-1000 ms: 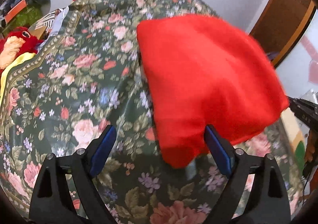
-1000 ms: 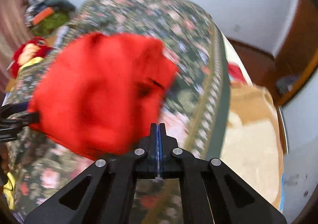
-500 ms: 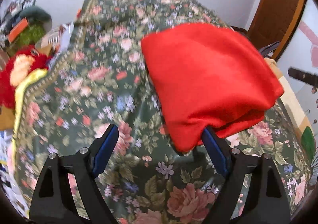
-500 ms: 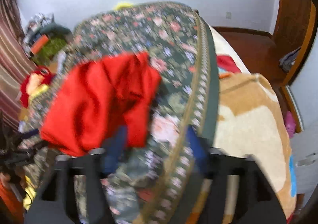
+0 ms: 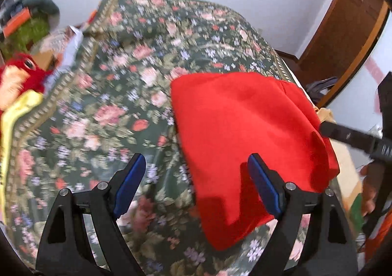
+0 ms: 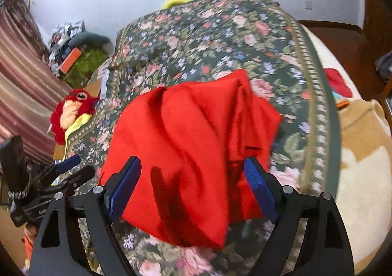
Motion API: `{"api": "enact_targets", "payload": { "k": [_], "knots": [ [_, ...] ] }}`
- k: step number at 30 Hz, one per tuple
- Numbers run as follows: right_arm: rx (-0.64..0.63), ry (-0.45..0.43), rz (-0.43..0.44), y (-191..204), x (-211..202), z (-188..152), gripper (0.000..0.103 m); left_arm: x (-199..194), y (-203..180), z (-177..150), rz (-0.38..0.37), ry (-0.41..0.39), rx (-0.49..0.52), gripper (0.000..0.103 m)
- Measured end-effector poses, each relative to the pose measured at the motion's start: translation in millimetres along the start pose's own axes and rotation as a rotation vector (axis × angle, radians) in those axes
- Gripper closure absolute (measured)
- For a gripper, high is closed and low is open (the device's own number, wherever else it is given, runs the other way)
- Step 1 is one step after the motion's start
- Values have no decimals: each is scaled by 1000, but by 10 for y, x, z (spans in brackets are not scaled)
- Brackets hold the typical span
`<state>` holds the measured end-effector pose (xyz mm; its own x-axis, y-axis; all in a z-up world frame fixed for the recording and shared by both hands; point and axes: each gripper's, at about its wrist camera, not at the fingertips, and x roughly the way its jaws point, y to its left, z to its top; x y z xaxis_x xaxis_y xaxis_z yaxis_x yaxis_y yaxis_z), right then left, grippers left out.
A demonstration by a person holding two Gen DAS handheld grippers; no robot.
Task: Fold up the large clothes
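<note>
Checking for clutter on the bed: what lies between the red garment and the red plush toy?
Only bare floral bedspread between the red garment and the plush toy, clearest in the right wrist view.

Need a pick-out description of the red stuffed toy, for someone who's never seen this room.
Start at the bed's floral bedspread, dark green with pink roses. Go to its edge on the striped-curtain side, where the red stuffed toy sits on something yellow. Unlike the smooth folded red garment mid-bed, it is fuzzy, with a pale face and a dark eye.
</note>
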<state>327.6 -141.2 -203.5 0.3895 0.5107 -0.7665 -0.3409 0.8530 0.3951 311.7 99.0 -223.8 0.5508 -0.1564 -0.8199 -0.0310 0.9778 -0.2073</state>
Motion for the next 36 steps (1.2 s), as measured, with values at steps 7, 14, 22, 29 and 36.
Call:
{"api": "enact_targets", "payload": {
  "k": [7, 14, 22, 29, 36],
  "knots": [
    [-32, 26, -180, -341, 364, -5, 19, 366, 209, -110, -142, 62, -108, 11],
    [-18, 7, -248, -736, 263, -102, 19, 398, 157, -149, -133, 49, -80, 8],
    [-90, -83, -328, -597, -104, -42, 19, 343, 108, -146, -73, 30, -38, 8],
    [-106, -85, -132, -211, -61, 320, 17, 356, 133, -152, -76, 39, -65, 8],
    [-119, 32, -262, -247, 625, 579, 18, 338, 102, -145, -48, 23, -26, 8]
  ]
}}
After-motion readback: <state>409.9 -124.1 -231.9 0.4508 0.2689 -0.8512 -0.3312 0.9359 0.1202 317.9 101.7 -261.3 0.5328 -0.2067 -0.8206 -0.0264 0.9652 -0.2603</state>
